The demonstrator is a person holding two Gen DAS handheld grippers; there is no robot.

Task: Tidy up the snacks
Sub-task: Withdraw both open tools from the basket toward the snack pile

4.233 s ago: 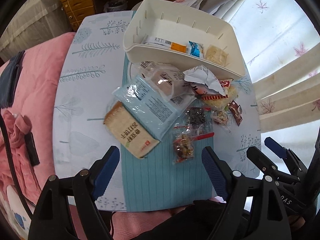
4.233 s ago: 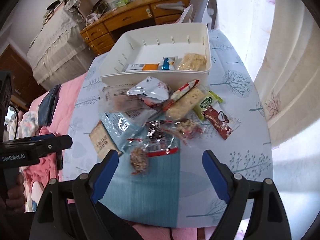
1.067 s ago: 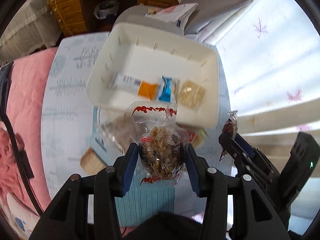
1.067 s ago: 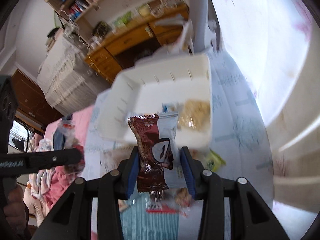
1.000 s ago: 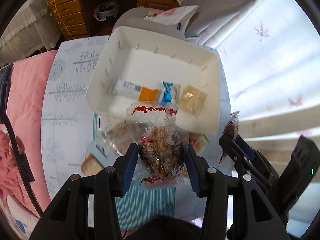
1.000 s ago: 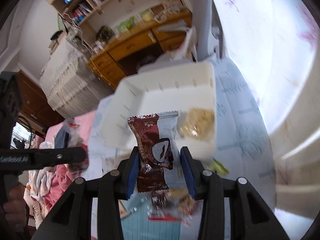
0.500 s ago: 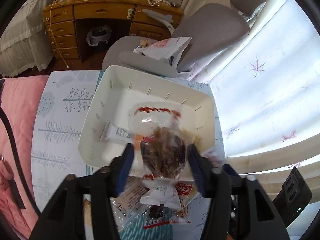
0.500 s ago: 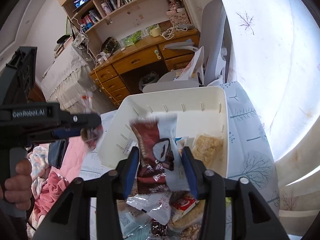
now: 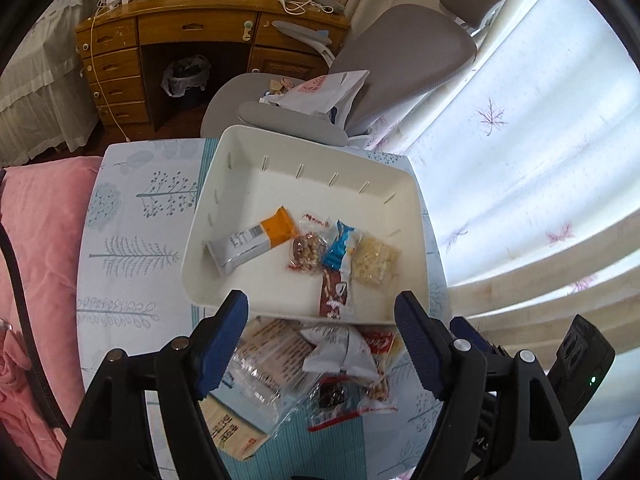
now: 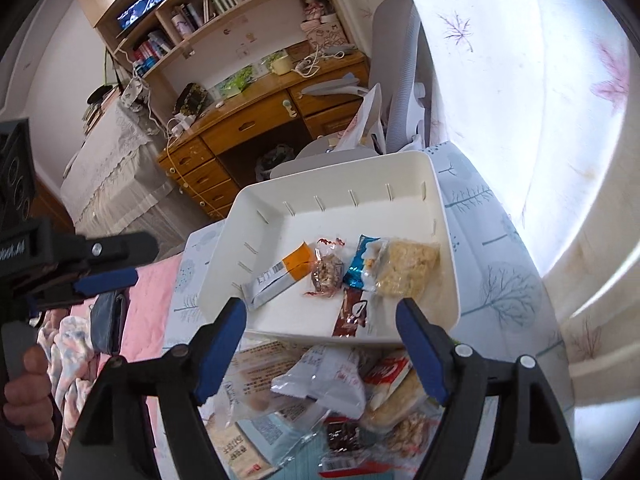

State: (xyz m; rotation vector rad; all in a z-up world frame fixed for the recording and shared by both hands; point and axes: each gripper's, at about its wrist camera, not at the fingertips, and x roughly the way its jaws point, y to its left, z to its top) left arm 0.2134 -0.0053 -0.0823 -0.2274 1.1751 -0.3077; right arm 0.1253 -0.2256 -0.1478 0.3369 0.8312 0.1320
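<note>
A white bin [image 9: 248, 168] [image 10: 430, 184] stands at the table's far side. In it lie a grey-orange bar [image 9: 254, 240] [image 10: 280, 274], a clear nut packet [image 9: 306, 250] [image 10: 327, 270], a blue packet [image 9: 338, 250] [image 10: 358, 266], a pale cracker packet [image 9: 374, 262] [image 10: 406, 268] and a brown packet [image 9: 333, 294] [image 10: 352, 314]. My left gripper [image 9: 322, 334] is open and empty above the bin's near wall. My right gripper [image 10: 320, 340] is open and empty there too. A pile of loose snacks [image 9: 312, 364] [image 10: 332, 396] lies on the table in front of the bin.
A grey office chair [image 9: 400, 52] with a white bag stands behind the table. A wooden desk [image 9: 192, 40] is further back. Pink bedding [image 9: 36, 260] lies at the left. Curtains [image 9: 540, 180] hang at the right. The left gripper's body [image 10: 80, 268] shows in the right wrist view.
Both grippers opened. The nut packet dropped from the left gripper and the brown packet from the right gripper; both now lie in the bin.
</note>
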